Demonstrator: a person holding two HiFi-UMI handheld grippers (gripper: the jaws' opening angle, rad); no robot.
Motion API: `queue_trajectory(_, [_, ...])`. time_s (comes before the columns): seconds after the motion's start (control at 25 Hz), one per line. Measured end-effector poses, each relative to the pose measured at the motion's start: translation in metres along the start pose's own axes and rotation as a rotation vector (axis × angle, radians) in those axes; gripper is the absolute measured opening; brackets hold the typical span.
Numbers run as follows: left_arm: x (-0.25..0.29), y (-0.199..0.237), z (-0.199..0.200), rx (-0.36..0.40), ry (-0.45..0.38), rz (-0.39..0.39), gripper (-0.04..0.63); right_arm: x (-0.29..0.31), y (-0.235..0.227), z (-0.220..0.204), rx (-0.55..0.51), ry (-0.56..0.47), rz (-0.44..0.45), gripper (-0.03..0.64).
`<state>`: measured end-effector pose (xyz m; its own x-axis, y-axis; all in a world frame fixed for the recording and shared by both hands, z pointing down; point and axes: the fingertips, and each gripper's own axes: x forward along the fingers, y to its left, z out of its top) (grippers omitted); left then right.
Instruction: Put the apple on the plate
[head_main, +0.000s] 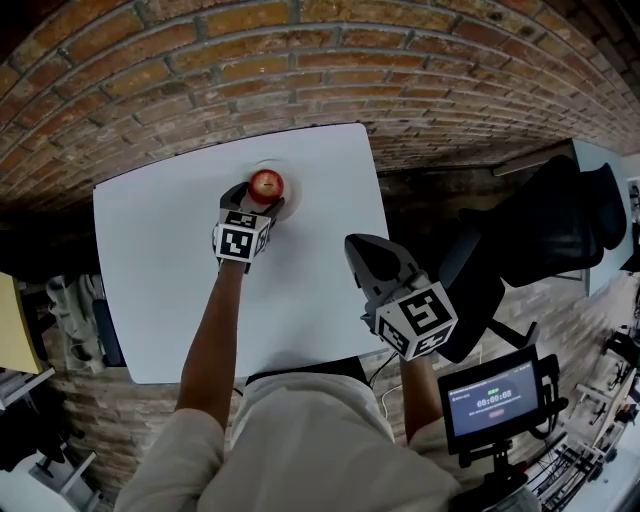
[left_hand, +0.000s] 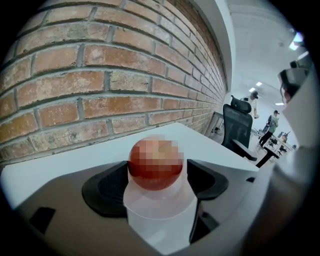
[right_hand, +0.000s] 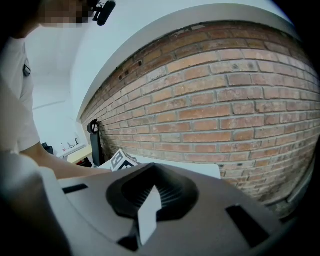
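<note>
A red apple (head_main: 266, 185) sits over a faint white plate (head_main: 270, 166) near the far edge of the white table (head_main: 160, 290). My left gripper (head_main: 259, 200) reaches in from the near side, a jaw on each flank of the apple. In the left gripper view the apple (left_hand: 155, 165) fills the gap between the two dark pads (left_hand: 107, 187), and they press its sides. My right gripper (head_main: 361, 246) hovers at the table's right edge, apart from the apple, shut with nothing in it (right_hand: 149, 202).
A brick wall (head_main: 300, 70) runs just behind the table. A black office chair (head_main: 545, 225) stands to the right, off the table. A small screen on a stand (head_main: 495, 398) is at the lower right. The table's front edge lies close to the person's body.
</note>
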<state>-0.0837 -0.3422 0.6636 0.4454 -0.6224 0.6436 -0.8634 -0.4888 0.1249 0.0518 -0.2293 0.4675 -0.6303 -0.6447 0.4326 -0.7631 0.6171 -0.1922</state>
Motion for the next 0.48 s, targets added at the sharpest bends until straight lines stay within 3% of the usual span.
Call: queue_trajectory(0.48, [-0.001, 0.004, -0.008, -0.024, 0.002, 0.039, 0.362, -0.009, -0.004, -0.004, 0.017, -0.004, -0.017, 0.003])
